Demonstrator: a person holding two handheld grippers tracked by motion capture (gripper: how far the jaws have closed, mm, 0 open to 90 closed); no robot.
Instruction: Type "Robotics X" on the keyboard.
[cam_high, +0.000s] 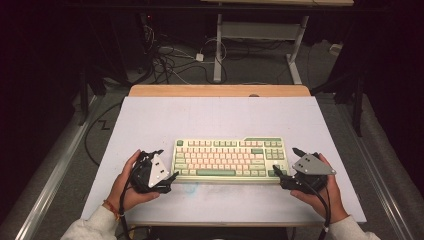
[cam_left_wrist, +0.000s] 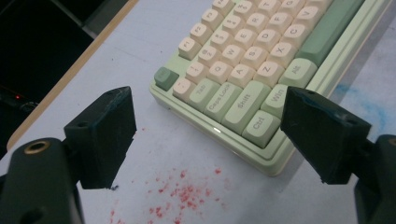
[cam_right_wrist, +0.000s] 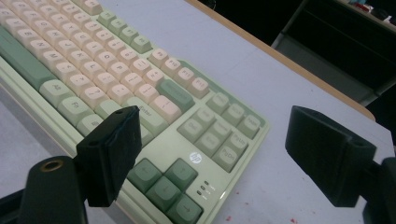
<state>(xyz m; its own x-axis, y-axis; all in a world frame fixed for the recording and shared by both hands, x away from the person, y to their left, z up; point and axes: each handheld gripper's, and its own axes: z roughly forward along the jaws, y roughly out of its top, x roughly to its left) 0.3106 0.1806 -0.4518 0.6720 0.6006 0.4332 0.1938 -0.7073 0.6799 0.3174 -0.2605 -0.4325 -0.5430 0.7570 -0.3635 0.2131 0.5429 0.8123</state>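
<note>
In the left gripper view the keyboard (cam_left_wrist: 261, 70) runs off the top and right edges, so nothing past its left-hand key block can be read, and the right jaw of the left hand-held gripper (cam_left_wrist: 210, 135) covers the keyboard's near corner. In the right gripper view the keyboard's letter rows are cut off at the top left, and the left jaw of the right hand-held gripper (cam_right_wrist: 219, 154) hides some bottom-row keys. From the high view the key legends are too small to read.

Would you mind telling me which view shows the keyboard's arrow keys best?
The right gripper view: the arrow keys sit close between its open jaws. The high view shows the keyboard whole but small; the left gripper view shows its opposite end.
</note>
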